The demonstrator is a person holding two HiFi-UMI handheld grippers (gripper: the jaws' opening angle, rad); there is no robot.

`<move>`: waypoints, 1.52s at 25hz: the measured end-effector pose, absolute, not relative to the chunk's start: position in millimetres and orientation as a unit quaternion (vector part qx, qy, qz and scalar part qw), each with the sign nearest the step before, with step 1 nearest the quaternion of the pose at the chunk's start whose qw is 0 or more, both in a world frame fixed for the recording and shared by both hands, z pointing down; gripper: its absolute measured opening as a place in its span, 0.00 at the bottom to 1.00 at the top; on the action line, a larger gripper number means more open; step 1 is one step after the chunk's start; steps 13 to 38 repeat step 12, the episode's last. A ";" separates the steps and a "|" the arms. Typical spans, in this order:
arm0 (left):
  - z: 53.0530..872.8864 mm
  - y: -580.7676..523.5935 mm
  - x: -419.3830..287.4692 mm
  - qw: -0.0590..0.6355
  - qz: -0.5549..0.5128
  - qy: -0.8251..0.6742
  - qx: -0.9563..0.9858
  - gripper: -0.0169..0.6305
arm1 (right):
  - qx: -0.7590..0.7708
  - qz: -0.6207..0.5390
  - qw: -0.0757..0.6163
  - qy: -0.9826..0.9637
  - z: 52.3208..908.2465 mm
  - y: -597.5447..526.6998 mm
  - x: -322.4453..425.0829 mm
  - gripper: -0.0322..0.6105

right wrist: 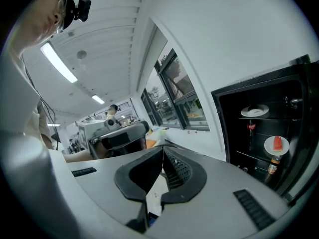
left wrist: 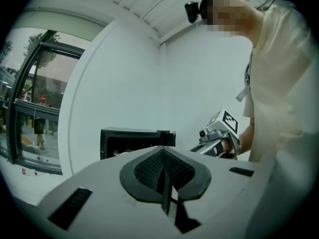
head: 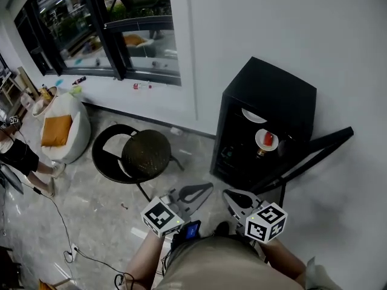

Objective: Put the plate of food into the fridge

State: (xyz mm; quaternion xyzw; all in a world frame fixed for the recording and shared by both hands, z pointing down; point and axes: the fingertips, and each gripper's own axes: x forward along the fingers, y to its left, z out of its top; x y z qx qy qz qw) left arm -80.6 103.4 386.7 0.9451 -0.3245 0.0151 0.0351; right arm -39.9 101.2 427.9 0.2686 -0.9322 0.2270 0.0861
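- Holds the left hand-held gripper (head: 204,189) (left wrist: 162,152) low in front of the body, with its jaws pressed together and nothing between them.
- Holds the right hand-held gripper (head: 229,194) (right wrist: 162,151) just beside it, with the jaw tips likewise shut on nothing; points both tips towards each other above the marble floor (head: 97,207).
- Shows a thin dark cable (head: 62,217) trailing across the floor at the left.
- Finds the black fridge (head: 269,92) (right wrist: 299,78) just ahead at the right, against the white wall, with its door (head: 314,153) swung wide open.
- Places the plate of food (head: 266,139) (right wrist: 276,145) inside the fridge on the middle shelf, with red food on a white plate, well apart from both hand-held grippers.
- Shows a white dish (head: 253,116) (right wrist: 254,110) on the shelf above it and a bottle (head: 261,153) (right wrist: 272,166) standing just below it.
- Shows a low round black tabletop (head: 109,156) left of the fridge, overlapped by a round dark woven disc (head: 147,153).
- Shows, further left, a white beanbag (head: 72,135) with an orange cushion (head: 56,130) on it, and a person (head: 18,156) standing at the picture's left edge.
- Ends at the dark-framed window (head: 115,29) along the back wall.
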 end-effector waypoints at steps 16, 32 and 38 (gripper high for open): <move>386.5 126.2 -142.4 0.040 -0.036 -0.303 0.951 0.04 | 0.314 0.191 0.094 -0.925 425.7 131.5 -79.4 0.08; 386.5 126.2 -142.4 0.040 -0.036 -0.303 0.951 0.04 | 0.314 0.191 0.094 -0.925 425.7 131.5 -79.4 0.08; 386.5 126.2 -142.4 0.040 -0.036 -0.303 0.951 0.04 | 0.314 0.191 0.094 -0.925 425.7 131.5 -79.4 0.08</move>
